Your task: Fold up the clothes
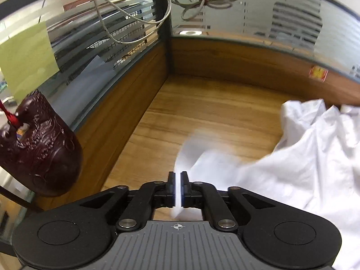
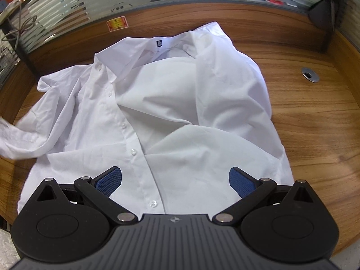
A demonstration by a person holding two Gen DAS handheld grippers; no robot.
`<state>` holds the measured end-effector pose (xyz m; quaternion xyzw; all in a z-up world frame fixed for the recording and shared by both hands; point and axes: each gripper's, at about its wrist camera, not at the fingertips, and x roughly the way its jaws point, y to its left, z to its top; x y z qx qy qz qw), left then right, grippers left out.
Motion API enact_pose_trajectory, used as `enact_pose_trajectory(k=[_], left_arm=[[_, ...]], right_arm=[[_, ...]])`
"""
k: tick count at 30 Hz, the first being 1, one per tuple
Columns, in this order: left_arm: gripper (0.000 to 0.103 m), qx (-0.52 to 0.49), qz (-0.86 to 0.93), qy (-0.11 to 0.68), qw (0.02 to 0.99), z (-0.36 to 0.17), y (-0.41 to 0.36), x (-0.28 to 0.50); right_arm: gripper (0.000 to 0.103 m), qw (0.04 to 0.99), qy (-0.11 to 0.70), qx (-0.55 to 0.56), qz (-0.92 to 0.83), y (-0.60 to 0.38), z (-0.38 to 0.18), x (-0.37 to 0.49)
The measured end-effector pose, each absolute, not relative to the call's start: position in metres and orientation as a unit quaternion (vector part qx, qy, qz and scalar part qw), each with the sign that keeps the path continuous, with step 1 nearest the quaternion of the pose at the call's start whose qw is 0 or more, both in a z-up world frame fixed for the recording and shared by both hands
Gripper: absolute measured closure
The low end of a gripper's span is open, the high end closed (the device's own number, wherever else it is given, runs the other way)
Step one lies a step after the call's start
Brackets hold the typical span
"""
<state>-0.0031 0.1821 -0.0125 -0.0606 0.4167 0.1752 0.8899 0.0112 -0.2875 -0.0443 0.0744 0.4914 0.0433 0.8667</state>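
Observation:
A white button-up shirt (image 2: 180, 112) lies front up and rumpled on the wooden desk (image 2: 315, 123), collar at the far side. Its left sleeve (image 2: 20, 139) trails off to the left, lifted and blurred. In the left wrist view my left gripper (image 1: 178, 176) is shut on the end of that sleeve (image 1: 198, 157), held above the desk; the rest of the shirt (image 1: 303, 157) lies to the right. My right gripper (image 2: 175, 180) is open and empty, its blue pads (image 2: 110, 180) spread over the shirt's lower front near the button placket.
A dark red carved vase (image 1: 38, 148) hangs close at the left of the left gripper. Wooden partition walls with frosted glass (image 1: 247, 18) enclose the desk corner, with loose cables (image 1: 139, 11) above. A metal cable grommet (image 2: 310, 74) sits in the desk at right.

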Motion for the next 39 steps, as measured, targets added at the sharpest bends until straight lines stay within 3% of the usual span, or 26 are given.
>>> enact_pose_trajectory(k=[2, 9, 26, 28, 29, 30, 32, 35, 39], left_arm=[[0.045, -0.082, 0.152, 0.408, 0.897, -0.009, 0.183, -0.004], [0.033, -0.076, 0.04, 0.409, 0.908, -0.016, 0.148, 0.019], [0.031, 0.035, -0.114, 0.481, 0.868, -0.098, 0.051, 0.039], [0.034, 0.046, -0.115, 0.486, 0.865, -0.108, 0.049, 0.039], [0.045, 0.052, -0.114, 0.487, 0.864, -0.112, 0.048, 0.039], [0.07, 0.061, -0.109, 0.488, 0.864, -0.114, 0.049, 0.04], [0.091, 0.061, -0.108, 0.488, 0.864, -0.113, 0.055, 0.041], [0.098, 0.035, -0.091, 0.465, 0.88, -0.095, 0.072, 0.043], [0.098, 0.011, -0.042, 0.414, 0.909, -0.059, 0.099, 0.055]], right_arm=[[0.001, 0.867, 0.491, 0.07, 0.044, -0.284, -0.043, 0.012], [0.001, 0.865, 0.495, 0.069, 0.04, -0.278, -0.042, 0.01], [0.001, 0.865, 0.496, 0.079, 0.002, -0.275, -0.039, 0.003], [0.001, 0.864, 0.497, 0.082, -0.003, -0.276, -0.039, 0.001], [0.001, 0.864, 0.497, 0.082, -0.005, -0.276, -0.039, 0.0], [0.001, 0.864, 0.497, 0.083, -0.006, -0.276, -0.039, 0.0], [0.001, 0.863, 0.498, 0.083, -0.008, -0.275, -0.039, -0.001], [0.001, 0.862, 0.5, 0.082, -0.009, -0.274, -0.039, -0.001], [0.001, 0.861, 0.502, 0.08, -0.009, -0.273, -0.039, -0.001]])
